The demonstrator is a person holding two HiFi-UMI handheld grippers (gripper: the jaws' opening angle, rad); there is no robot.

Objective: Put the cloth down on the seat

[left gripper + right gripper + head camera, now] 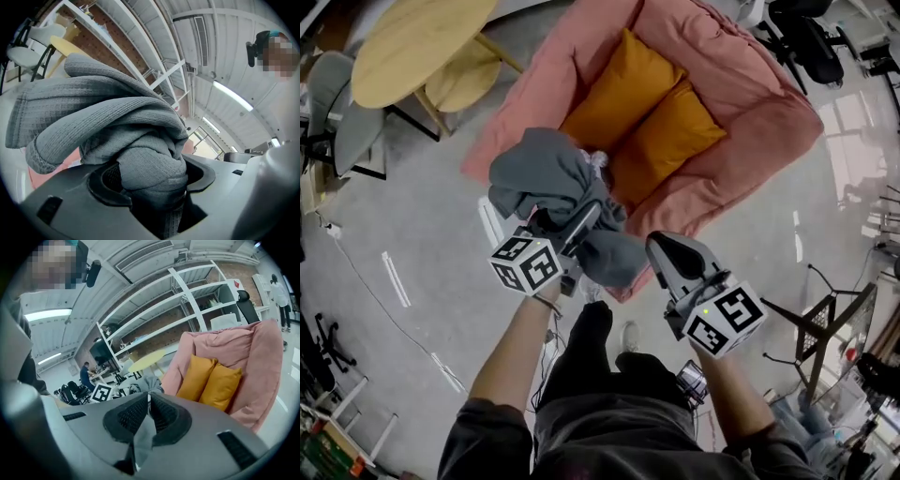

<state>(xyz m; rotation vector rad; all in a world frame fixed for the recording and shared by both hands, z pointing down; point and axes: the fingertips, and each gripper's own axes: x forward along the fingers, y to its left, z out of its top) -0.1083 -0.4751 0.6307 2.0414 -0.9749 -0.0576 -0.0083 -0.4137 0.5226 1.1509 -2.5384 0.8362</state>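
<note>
Left gripper (581, 223) is clamped on the grey cloth (546, 173); in its own view the jaws stand fairly wide, with a thick rolled fold of the cloth (108, 117) packed between the pads and spilling over them. Right gripper (666, 251) sits lower right of centre, jaws brought together at the tips with nothing between them.

Cloth is held in the air at frame centre, over the near-left edge of the pink armchair (741, 103), and is not yet on the seat; two orange cushions (647, 112) lie in the seat hollow.

Handling, as judged: a ribbed knit, soft and limp, light, not fragile and not slippery; it will sag and unroll once let go; the present hold on the bunched middle looks sound, and any thick fold would serve as well.

Not established: the left jaw tips, which the cloth covers in the head view; the cloth's full extent, bunched as it is; the seat base under the cushions; the armchair's top, cut off at the upper edge; the seat from the left gripper view, which the cloth blocks.
</note>
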